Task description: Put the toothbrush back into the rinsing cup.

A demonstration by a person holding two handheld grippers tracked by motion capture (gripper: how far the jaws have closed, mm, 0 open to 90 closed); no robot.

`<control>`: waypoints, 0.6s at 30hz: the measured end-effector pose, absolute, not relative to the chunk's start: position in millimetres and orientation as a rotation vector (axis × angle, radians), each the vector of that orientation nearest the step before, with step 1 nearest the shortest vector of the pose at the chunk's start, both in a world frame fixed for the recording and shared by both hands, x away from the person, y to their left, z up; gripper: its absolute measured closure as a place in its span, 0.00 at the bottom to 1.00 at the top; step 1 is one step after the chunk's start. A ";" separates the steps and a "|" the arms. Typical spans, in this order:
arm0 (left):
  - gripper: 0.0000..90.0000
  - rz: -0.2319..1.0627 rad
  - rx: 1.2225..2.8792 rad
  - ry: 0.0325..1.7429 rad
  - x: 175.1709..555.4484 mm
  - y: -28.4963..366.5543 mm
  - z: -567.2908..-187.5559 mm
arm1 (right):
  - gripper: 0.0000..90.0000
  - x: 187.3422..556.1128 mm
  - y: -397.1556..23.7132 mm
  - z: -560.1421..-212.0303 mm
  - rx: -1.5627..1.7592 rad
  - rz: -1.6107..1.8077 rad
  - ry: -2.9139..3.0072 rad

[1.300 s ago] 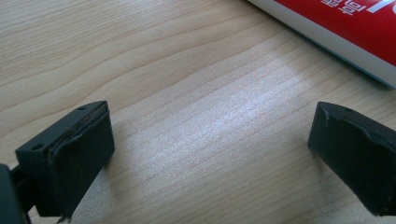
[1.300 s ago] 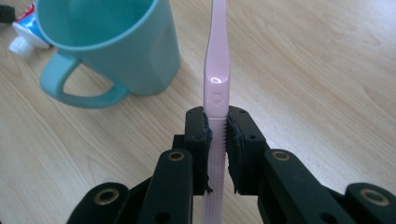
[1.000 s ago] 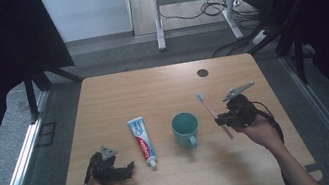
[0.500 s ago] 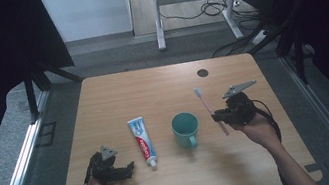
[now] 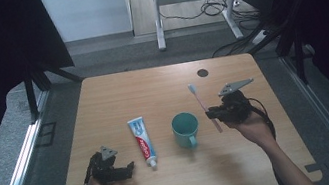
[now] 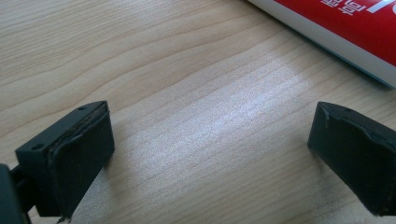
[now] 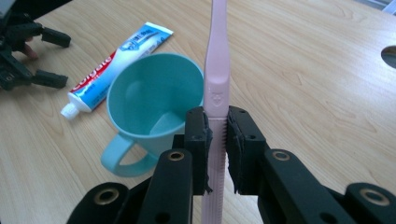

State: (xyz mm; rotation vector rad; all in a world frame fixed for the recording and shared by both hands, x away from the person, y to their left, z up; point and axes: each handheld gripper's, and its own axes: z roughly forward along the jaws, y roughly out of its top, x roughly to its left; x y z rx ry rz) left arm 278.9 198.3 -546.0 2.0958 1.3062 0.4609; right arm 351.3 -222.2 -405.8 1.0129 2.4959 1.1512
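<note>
My right gripper [image 5: 212,113] [image 7: 217,128] is shut on a pink toothbrush [image 5: 203,106] [image 7: 217,70], held above the table with its head pointing away from me. Just left of it stands an empty teal mug [image 5: 185,128] [image 7: 148,109], handle toward me. A toothpaste tube [image 5: 141,141] [image 7: 116,63] lies flat left of the mug, cap toward me. My left gripper [image 5: 131,169] [image 6: 210,144] rests low at the front left, open, with bare wood between its jaws and the tube's red side [image 6: 345,28] just beyond.
The wooden table [image 5: 152,92] has a dark round hole [image 5: 203,73] near its far right. Beyond the far edge are a metal stand and cables on the floor. A rail runs along the left side.
My right gripper has carried the toothbrush a little left and farther from me, toward the mug. The left gripper has stayed put.
</note>
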 end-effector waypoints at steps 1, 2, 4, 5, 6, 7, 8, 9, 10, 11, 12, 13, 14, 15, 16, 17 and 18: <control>0.00 0.461 2.094 1.307 278.9 198.2 -546.0 | 0.87 351.3 -221.1 -404.9 1.010 1.156 2.493; 0.00 0.461 2.094 1.307 278.9 198.2 -546.0 | 0.87 351.5 -220.0 -403.8 1.005 1.162 2.492; 0.00 0.462 2.094 1.308 278.8 198.2 -546.0 | 0.87 351.6 -218.8 -402.8 1.000 1.166 2.489; 0.00 0.462 2.094 1.308 278.9 198.2 -546.1 | 0.87 352.0 -216.1 -400.7 0.992 1.175 2.485; 0.00 0.462 2.094 1.307 278.9 198.2 -546.1 | 0.87 352.3 -214.8 -399.7 0.988 1.177 2.486; 0.00 0.462 2.094 1.307 278.9 198.2 -546.1 | 0.87 352.3 -214.8 -399.7 0.988 1.177 2.486; 0.00 0.461 2.095 1.307 278.9 198.2 -546.0 | 0.87 352.6 -211.9 -398.1 0.987 1.180 2.481; 0.00 0.461 2.095 1.307 278.9 198.2 -546.0 | 0.87 352.6 -211.9 -398.1 0.987 1.180 2.481; 0.00 0.462 2.094 1.308 278.9 198.2 -546.0 | 0.87 353.5 -209.4 -397.2 0.980 1.183 2.482; 0.00 0.461 2.094 1.307 278.9 198.2 -546.0 | 0.87 353.8 -208.1 -397.0 0.979 1.182 2.479; 0.00 0.462 2.094 1.307 278.9 198.2 -546.0 | 0.87 354.1 -207.0 -396.7 0.980 1.183 2.480; 0.00 0.462 2.094 1.308 278.9 198.2 -546.0 | 0.87 354.9 -206.0 -396.7 0.974 1.185 2.480; 0.00 0.462 2.094 1.308 278.9 198.2 -546.0 | 0.87 354.9 -206.0 -396.7 0.974 1.185 2.480; 0.00 0.461 2.095 1.307 278.9 198.3 -546.0 | 0.87 355.8 -203.9 -396.5 0.979 1.188 2.480; 0.00 0.461 2.095 1.307 278.9 198.2 -546.0 | 0.87 356.4 -202.9 -396.6 0.979 1.191 2.481; 0.00 0.461 2.095 1.307 278.9 198.2 -546.0 | 0.87 356.4 -202.9 -396.6 0.979 1.191 2.481; 0.00 0.460 2.095 1.307 278.9 198.3 -546.0 | 0.87 357.5 -200.8 -396.6 0.974 1.195 2.480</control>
